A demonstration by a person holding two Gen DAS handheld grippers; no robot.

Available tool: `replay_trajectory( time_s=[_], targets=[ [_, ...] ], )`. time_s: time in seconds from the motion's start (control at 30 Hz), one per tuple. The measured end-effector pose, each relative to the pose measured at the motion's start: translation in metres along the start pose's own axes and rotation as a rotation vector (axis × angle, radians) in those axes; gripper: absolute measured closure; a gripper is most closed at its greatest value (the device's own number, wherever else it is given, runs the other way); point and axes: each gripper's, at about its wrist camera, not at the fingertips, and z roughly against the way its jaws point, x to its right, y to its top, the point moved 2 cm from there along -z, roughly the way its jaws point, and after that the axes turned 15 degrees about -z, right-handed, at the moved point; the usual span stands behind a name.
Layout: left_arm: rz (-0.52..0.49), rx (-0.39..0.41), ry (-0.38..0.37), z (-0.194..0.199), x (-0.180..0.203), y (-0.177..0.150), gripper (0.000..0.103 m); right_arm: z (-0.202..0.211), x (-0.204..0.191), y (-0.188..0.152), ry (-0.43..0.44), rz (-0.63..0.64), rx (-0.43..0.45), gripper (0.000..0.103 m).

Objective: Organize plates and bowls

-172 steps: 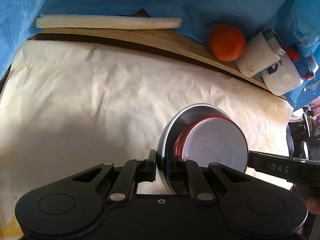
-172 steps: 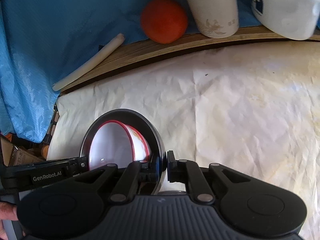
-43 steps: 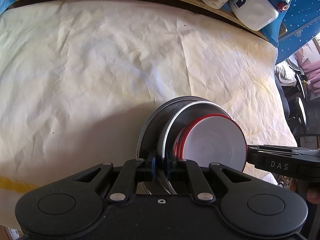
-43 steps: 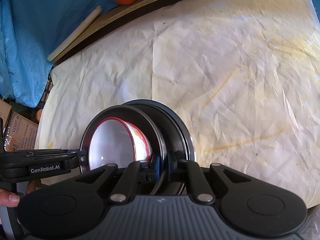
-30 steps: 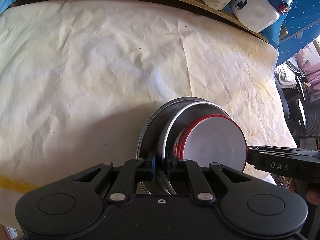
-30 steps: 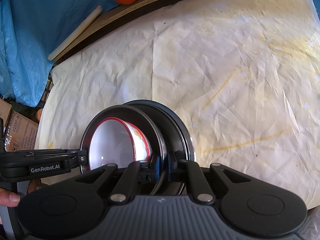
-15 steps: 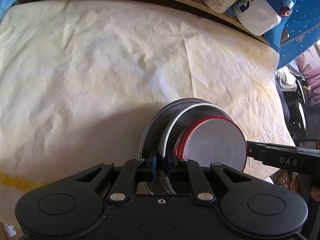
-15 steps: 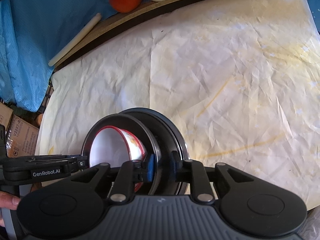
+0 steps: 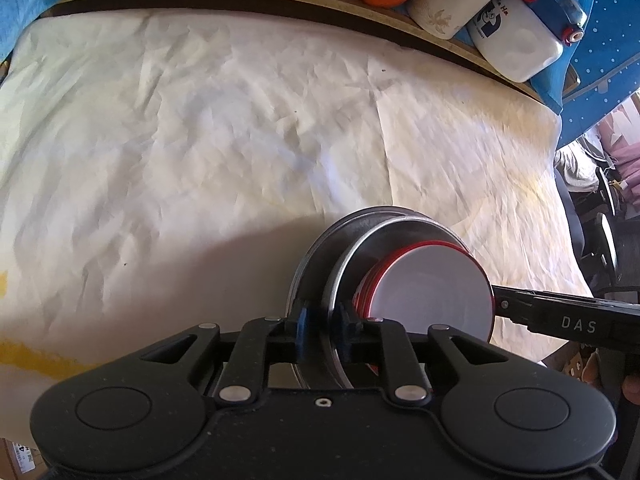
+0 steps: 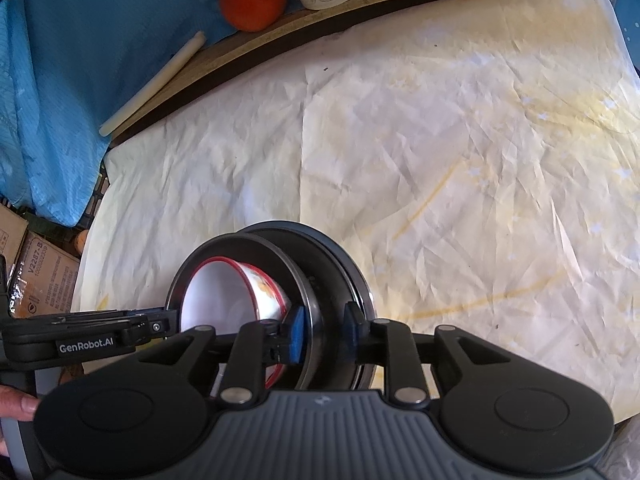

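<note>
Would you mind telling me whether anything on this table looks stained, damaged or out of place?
The white table covering is heavily creased and carries yellowish streaks toward its right side. The stacked metal plates and red-rimmed bowl look intact and nested; nothing spilled.

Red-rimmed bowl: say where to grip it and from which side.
Grip the red-rimmed bowl by its thin rim from above, one finger inside and one outside. It sits upright and nested in the metal plate, so the lower wall is probably hard to reach.

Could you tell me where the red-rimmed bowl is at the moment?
The red-rimmed bowl sits nested in a metal dish near the table's front edge, low in both views.
</note>
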Motion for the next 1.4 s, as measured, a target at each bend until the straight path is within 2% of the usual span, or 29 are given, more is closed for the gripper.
replay_trajectory(
  time_s=[0.1, 0.2, 0.3, 0.37, 0.43, 0.5, 0.57, 1.07, 1.13, 1.4],
  targets=[
    [0.001, 0.010, 0.006, 0.003, 0.001, -0.001, 0.082, 0.004, -0.001, -0.001, -0.002, 0.011, 0.015, 0.075],
    [0.004, 0.019, 0.010, 0.005, 0.001, -0.003, 0.082, 0.010, 0.000, 0.001, -0.037, 0.029, 0.059, 0.041],
    [0.010, 0.027, 0.017, 0.006, 0.002, -0.004, 0.079, 0.014, 0.004, 0.003, -0.016, 0.019, 0.059, 0.041],
    [-0.005, 0.025, 0.086, 0.009, 0.003, -0.004, 0.048, 0.015, 0.006, 0.002, -0.015, 0.023, 0.062, 0.039],
    [-0.012, 0.043, 0.112, 0.013, 0.001, -0.005, 0.040, 0.015, 0.007, 0.002, -0.013, 0.026, 0.063, 0.039],
    [0.014, 0.058, 0.089, 0.017, -0.004, -0.007, 0.039, 0.015, 0.007, 0.001, -0.016, 0.029, 0.066, 0.038],
    [0.018, 0.064, 0.094, 0.019, -0.005, -0.009, 0.034, 0.016, 0.007, -0.001, -0.016, 0.031, 0.073, 0.037],
    [0.012, 0.180, 0.105, 0.032, 0.000, -0.017, 0.017, 0.034, 0.002, -0.007, 0.006, 0.100, 0.181, 0.020],
    [0.015, 0.201, 0.112, 0.034, 0.000, -0.018, 0.016, 0.036, 0.002, -0.008, 0.012, 0.109, 0.193, 0.012],
    [0.020, 0.278, 0.124, 0.043, 0.005, -0.025, 0.006, 0.044, 0.002, -0.012, 0.023, 0.140, 0.232, 0.001]
  ],
)
